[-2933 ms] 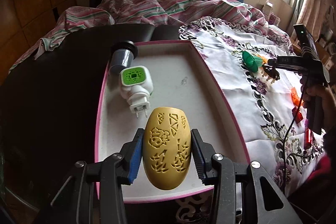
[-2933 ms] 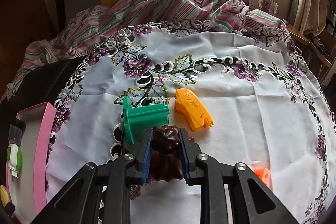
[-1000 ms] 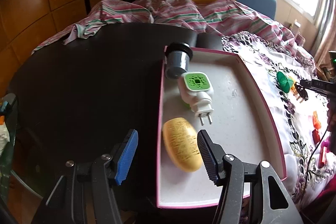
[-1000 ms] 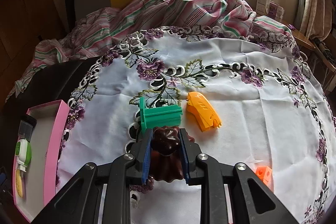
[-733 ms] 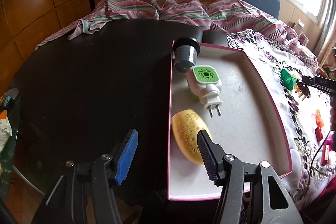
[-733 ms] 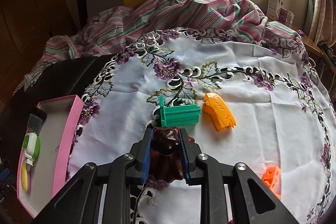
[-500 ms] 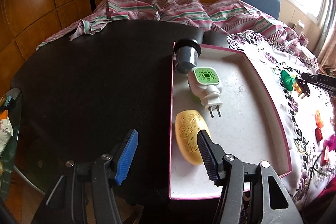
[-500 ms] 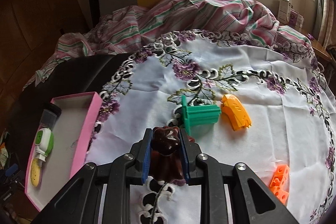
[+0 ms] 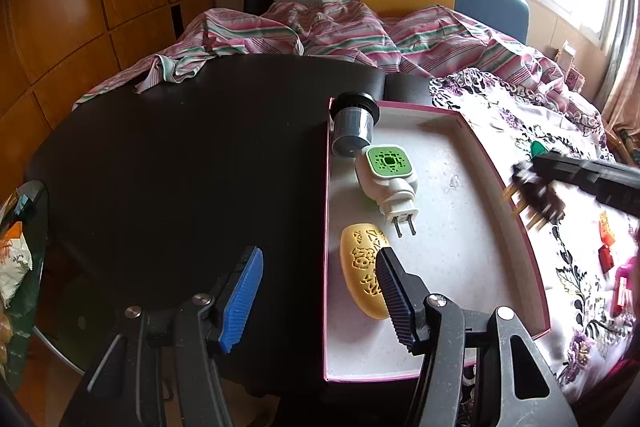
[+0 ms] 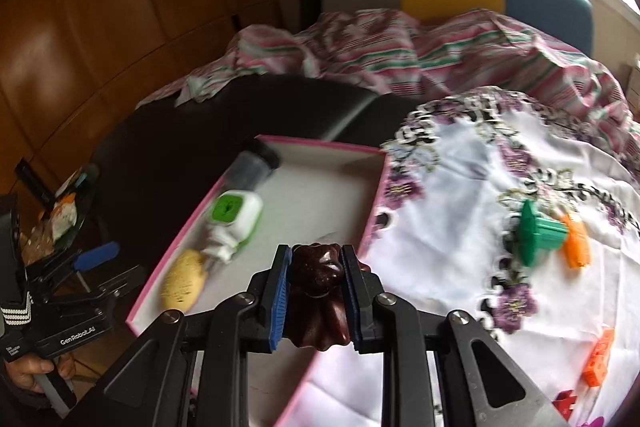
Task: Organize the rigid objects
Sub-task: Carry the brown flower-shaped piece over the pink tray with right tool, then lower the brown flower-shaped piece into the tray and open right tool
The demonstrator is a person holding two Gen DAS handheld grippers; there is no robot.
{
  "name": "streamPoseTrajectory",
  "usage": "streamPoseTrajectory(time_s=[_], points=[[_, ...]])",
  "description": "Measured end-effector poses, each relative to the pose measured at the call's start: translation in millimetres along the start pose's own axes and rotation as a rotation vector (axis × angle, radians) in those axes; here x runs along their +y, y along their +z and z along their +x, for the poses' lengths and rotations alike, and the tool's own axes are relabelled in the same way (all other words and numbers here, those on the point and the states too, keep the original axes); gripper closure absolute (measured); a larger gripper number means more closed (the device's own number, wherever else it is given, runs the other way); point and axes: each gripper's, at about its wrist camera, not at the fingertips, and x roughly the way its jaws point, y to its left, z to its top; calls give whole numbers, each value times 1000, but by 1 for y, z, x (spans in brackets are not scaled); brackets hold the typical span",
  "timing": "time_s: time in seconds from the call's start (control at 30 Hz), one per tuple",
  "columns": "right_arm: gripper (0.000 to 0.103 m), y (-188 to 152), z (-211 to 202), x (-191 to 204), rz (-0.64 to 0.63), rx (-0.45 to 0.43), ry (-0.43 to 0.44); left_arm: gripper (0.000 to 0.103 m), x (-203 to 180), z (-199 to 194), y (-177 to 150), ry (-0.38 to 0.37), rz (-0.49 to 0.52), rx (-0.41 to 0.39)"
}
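My right gripper point(image 10: 314, 261) is shut on a dark brown fluted piece point(image 10: 318, 291) and hangs over the right wall of the pink tray point(image 10: 320, 143). In the left wrist view that gripper point(image 9: 536, 187) comes in blurred from the right, level with the tray's point(image 9: 326, 219) right wall. In the tray lie a yellow carved oval point(image 9: 360, 263), a white plug-in with a green top point(image 9: 386, 171) and a dark grey cap point(image 9: 354, 127). My left gripper point(image 9: 316, 267) stands open astride the tray's left wall, its right finger partly covering the oval; nothing is held.
The tray sits on a dark round table point(image 9: 180, 167), beside a white embroidered cloth point(image 10: 460, 207). On the cloth lie a green piece point(image 10: 536, 231), orange pieces point(image 10: 576, 243) and red and orange bricks point(image 10: 598, 359). A striped blanket point(image 9: 360, 35) is heaped behind.
The left gripper let go of the yellow oval in the tray and drew back to the left. The right gripper carried the brown piece leftward from the cloth to the tray's right wall.
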Motion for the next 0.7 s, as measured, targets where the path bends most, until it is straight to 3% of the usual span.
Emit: streamPoseTrajectory(time_s=[0.33, 0.4, 0.57, 0.7], points=[[80, -12, 56, 58, -81, 147, -6, 43, 7, -8, 0, 23, -11, -38], [80, -13, 61, 66, -80, 131, -11, 43, 11, -10, 0, 30, -16, -49], [80, -10, 69, 73, 2, 127, 110, 43, 19, -13, 1, 51, -31, -61], [77, -12, 69, 81, 9, 114, 131, 43, 23, -16, 0, 75, -31, -72]])
